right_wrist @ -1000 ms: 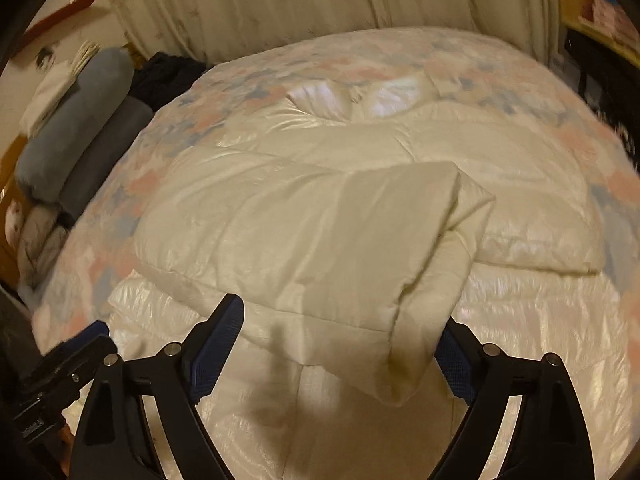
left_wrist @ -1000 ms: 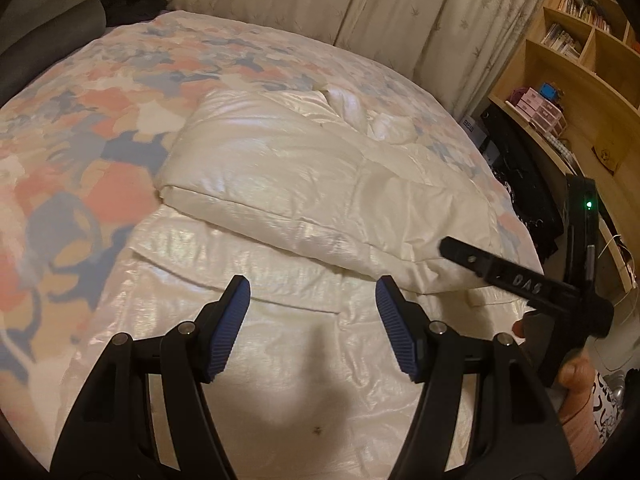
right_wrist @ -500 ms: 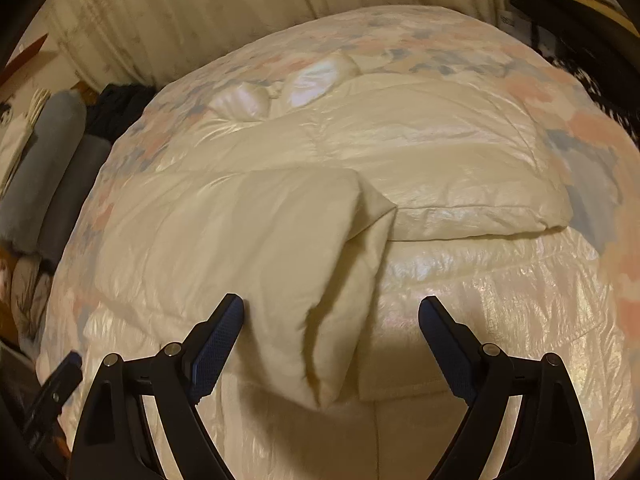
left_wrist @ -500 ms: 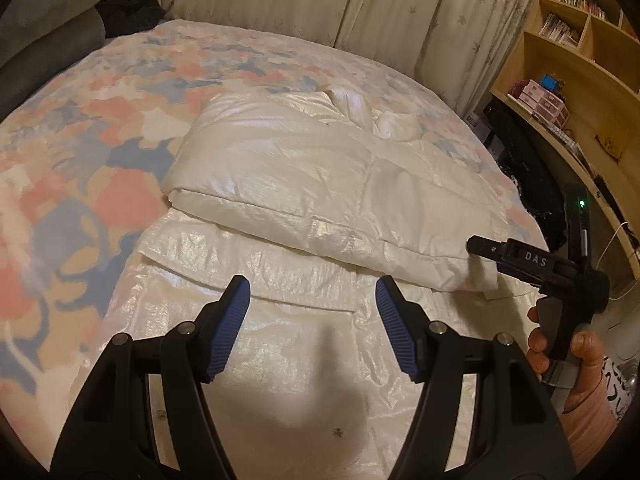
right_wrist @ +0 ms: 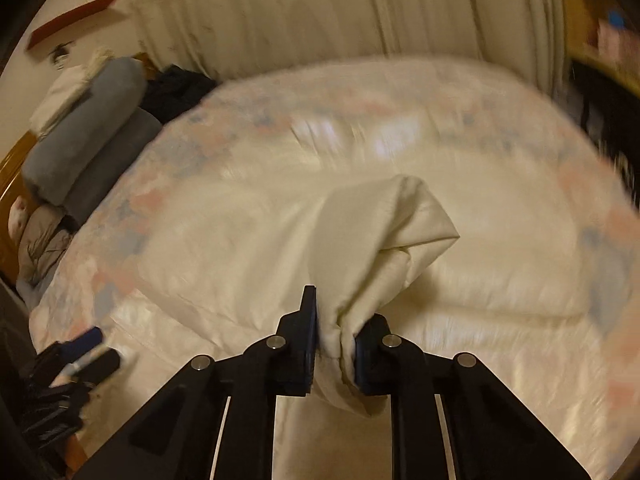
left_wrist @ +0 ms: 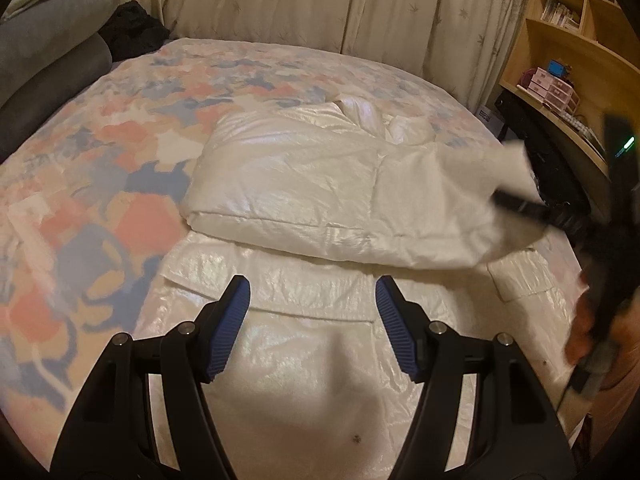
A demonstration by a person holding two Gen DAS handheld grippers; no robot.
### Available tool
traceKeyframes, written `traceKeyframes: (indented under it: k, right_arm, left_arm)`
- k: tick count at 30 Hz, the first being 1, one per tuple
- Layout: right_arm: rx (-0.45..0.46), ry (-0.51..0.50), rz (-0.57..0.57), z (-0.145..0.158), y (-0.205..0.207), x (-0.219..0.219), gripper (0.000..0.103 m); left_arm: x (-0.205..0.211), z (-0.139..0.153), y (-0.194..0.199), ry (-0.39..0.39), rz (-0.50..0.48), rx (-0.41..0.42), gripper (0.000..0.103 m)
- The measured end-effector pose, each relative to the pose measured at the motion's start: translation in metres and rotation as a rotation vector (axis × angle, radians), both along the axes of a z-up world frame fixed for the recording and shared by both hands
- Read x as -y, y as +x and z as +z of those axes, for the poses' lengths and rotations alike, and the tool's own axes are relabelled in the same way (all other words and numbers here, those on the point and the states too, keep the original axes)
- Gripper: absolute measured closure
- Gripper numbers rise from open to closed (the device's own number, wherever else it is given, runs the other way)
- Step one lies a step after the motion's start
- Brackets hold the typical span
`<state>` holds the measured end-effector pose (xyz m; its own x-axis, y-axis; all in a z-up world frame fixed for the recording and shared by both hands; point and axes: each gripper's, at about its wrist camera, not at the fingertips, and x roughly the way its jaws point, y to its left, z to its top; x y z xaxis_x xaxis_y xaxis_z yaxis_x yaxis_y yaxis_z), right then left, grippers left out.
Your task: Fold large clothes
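A shiny cream padded coat lies spread on the bed, its upper part folded into a thick band across the lower part. In the right wrist view my right gripper is shut on a bunched corner of that coat's folded flap, lifting it off the layer below. The left wrist view shows the same gripper blurred at the right edge, with the raised flap above it. My left gripper hangs open over the coat's lower part, nothing between its blue pads.
A floral bedspread covers the bed under the coat. Grey bolsters and dark clothing lie at the far left, curtains hang behind, and a wooden shelf unit stands right of the bed. A hand holds the right gripper.
My right gripper went from open around the flap's corner to shut on it and has raised it. The left gripper stayed open and barely shifted.
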<state>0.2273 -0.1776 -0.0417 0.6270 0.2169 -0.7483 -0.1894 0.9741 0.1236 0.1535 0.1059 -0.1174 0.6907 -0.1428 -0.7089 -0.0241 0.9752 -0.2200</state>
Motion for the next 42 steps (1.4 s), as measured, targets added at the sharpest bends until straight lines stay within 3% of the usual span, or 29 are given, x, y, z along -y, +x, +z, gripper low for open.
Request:
traceKeyframes:
  k: [5,9,14,17,18,20,21,23,25,29,32,38,42]
  right_arm:
    - [0.17,-0.046,0.043,0.056,0.016,-0.012,0.089]
    - [0.222,-0.066,0.034,0.068,0.048,-0.012,0.089]
    - [0.135,-0.105,-0.065,0.031,0.121,0.002,0.089]
    - [-0.046,-0.11,-0.168,-0.021,0.165,0.03,0.089]
    - [-0.157,-0.108,-0.212,-0.051,0.176,0.042,0.087]
    - [-0.241,-0.038,-0.222,-0.081,0.18,0.056,0.077]
    - [-0.234,-0.003,-0.222,-0.085,0.177,0.062,0.075]
    - [-0.196,0.015,-0.248,-0.078,0.172,0.071,0.054]
    - [-0.141,-0.004,-0.282,-0.067,0.161,0.079,0.049]
    - [-0.007,-0.018,-0.255,-0.027,0.151,0.068,0.049]
    - [0.027,0.015,-0.184,-0.009,0.158,0.042,0.05]
    - [0.004,-0.006,-0.109,-0.033,0.218,-0.029,0.056]
    - [-0.047,-0.072,-0.131,-0.065,0.244,-0.053,0.056]
  left_arm:
    - [-0.006,0.008,0.009,0.007,0.015,0.013,0.04]
    - [-0.009,0.012,0.021,0.022,0.031,0.021,0.04]
    - [-0.011,0.011,0.043,0.031,0.044,0.002,0.04]
    - [-0.014,0.006,0.062,0.037,0.046,-0.033,0.04]
    - [-0.014,0.004,0.069,0.042,0.044,-0.048,0.04]
    - [-0.016,-0.001,0.082,0.061,0.041,-0.078,0.04]
    - [-0.016,-0.003,0.089,0.071,0.04,-0.092,0.04]
    - [-0.015,-0.003,0.101,0.084,0.034,-0.108,0.04]
    - [-0.014,0.003,0.112,0.101,0.03,-0.098,0.04]
    - [-0.004,0.024,0.142,0.126,0.03,-0.038,0.04]
    - [0.011,0.034,0.174,0.137,0.038,-0.02,0.04]
    - [0.04,0.022,0.246,0.136,0.063,-0.005,0.04]
    - [0.044,-0.02,0.289,0.175,0.111,-0.089,0.04]
